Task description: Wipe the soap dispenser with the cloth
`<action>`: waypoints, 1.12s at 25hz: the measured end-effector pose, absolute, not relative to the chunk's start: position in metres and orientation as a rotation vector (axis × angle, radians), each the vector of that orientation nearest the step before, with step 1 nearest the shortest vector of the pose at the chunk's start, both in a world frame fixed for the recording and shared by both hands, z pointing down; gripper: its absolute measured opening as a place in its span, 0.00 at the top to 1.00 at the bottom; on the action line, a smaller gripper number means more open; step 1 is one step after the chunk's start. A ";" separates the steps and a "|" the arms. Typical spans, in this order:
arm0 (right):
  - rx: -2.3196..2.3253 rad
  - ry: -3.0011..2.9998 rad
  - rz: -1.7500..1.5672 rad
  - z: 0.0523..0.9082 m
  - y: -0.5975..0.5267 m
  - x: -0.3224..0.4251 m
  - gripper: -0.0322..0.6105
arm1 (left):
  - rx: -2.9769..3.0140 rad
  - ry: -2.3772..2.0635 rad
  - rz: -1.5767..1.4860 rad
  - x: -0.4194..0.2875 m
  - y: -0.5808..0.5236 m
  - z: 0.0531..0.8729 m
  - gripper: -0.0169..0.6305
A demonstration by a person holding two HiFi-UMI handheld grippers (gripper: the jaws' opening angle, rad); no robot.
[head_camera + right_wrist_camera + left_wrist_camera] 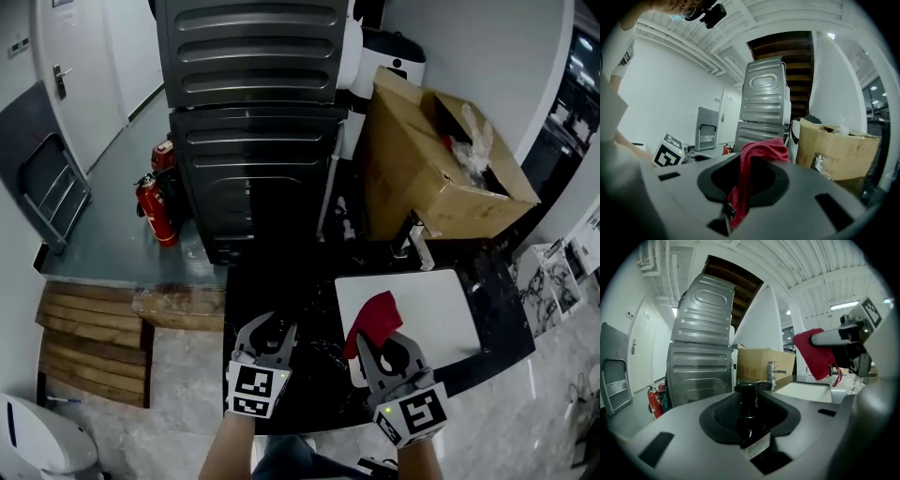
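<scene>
- A laundry or utility corner: two grey machines [253, 122] stand stacked like a washer and dryer.
- Right of the stack are a black counter [281, 300], a white sink [450, 309] and a tap [419, 242].
- Left of it stand red fire extinguishers [157, 208].
- Above it is a staircase's underside [740, 280].

- My cloth [375, 314], lower centre, is red.
- The soap dispenser [750, 420] is black with a pale label.
- My left gripper [267, 328] and right gripper [382, 339] wear black-and-white square markers.
- Worktop [281, 291] black, sink [441, 314] white.
</scene>
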State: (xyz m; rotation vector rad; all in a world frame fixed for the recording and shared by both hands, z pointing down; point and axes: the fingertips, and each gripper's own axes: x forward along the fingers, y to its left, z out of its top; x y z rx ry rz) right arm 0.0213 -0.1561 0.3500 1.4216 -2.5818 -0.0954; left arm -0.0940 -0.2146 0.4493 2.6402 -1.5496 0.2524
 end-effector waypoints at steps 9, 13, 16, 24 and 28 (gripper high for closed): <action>1.364 -2.558 -0.130 0.352 -0.183 -0.014 0.87 | 2.740 -1.468 0.237 -0.090 -0.222 0.448 0.83; 1.272 -2.537 -0.199 0.356 -0.184 -0.037 0.87 | 2.768 -1.454 0.274 -0.088 -0.229 0.451 0.83; 1.231 -2.538 -0.217 0.356 -0.186 -0.043 0.87 | 2.770 -1.434 0.244 -0.087 -0.232 0.450 0.82; 1.121 -2.621 -0.157 0.354 -0.198 -0.040 0.87 | 2.762 -1.407 0.232 -0.079 -0.241 0.451 0.83; 0.934 -2.760 -0.035 0.346 -0.216 -0.058 0.87 | 2.783 -1.375 0.253 -0.078 -0.243 0.451 0.83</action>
